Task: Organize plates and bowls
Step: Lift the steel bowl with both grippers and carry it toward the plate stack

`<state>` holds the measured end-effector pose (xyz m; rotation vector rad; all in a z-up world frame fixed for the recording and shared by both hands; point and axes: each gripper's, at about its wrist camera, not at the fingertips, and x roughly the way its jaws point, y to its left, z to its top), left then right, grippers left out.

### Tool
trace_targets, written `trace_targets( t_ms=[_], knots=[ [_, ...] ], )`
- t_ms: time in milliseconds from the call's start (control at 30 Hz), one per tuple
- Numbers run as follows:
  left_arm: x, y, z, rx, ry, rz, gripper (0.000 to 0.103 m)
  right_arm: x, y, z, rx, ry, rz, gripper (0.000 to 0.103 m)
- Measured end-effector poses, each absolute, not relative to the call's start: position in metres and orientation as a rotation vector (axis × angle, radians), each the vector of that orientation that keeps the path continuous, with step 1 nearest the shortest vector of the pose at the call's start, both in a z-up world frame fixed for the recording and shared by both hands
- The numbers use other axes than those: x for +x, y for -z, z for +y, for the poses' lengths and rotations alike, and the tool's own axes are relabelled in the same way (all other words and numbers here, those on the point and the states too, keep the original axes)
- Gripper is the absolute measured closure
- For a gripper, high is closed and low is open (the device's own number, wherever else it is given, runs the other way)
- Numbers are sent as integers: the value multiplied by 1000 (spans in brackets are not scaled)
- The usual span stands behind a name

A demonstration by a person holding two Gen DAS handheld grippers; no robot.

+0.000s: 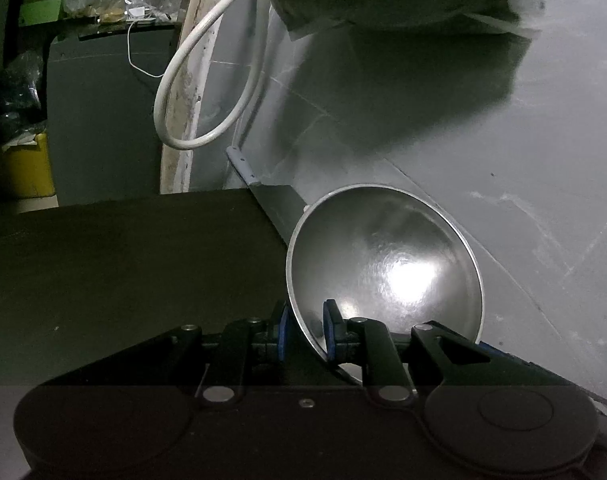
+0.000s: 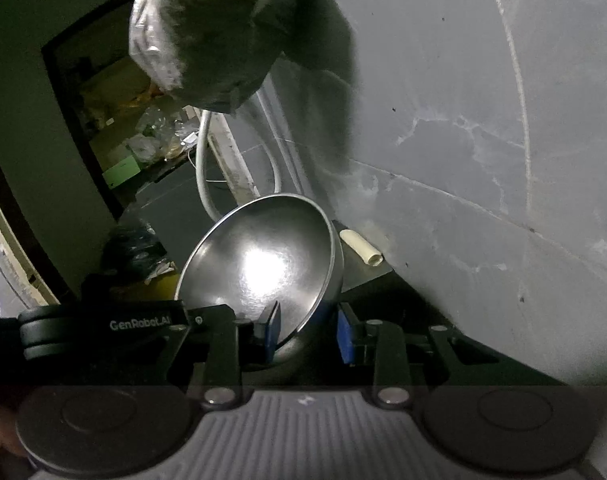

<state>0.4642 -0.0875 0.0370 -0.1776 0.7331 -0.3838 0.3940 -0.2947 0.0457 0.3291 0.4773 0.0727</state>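
Observation:
A shiny steel bowl (image 1: pixel 387 264) is tilted on its edge over the dark counter (image 1: pixel 123 264). My left gripper (image 1: pixel 306 330) is shut on its rim, one blue pad outside and one inside. In the right wrist view the same bowl (image 2: pixel 263 268) is tilted with its inside facing me. My right gripper (image 2: pixel 308 332) straddles its lower rim, blue pads either side with a gap on the right, so I cannot tell if it grips. The left gripper's black body (image 2: pixel 103 328) shows at the left there.
A grey tiled wall (image 1: pixel 483 152) runs close on the right. A plastic bag (image 2: pixel 215 36) hangs overhead. A white hose (image 1: pixel 191 80) loops by the wall. A small cream tube (image 2: pixel 361 253) lies on the counter by the wall. A yellow bin (image 1: pixel 27 168) stands left.

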Motion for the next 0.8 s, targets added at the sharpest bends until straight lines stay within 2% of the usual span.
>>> trace_targets(
  t_ms=[800],
  knots=[
    [336,-47,-23,-171,401,726,84,265,-53,-231,299,-76,457,70]
  ],
)
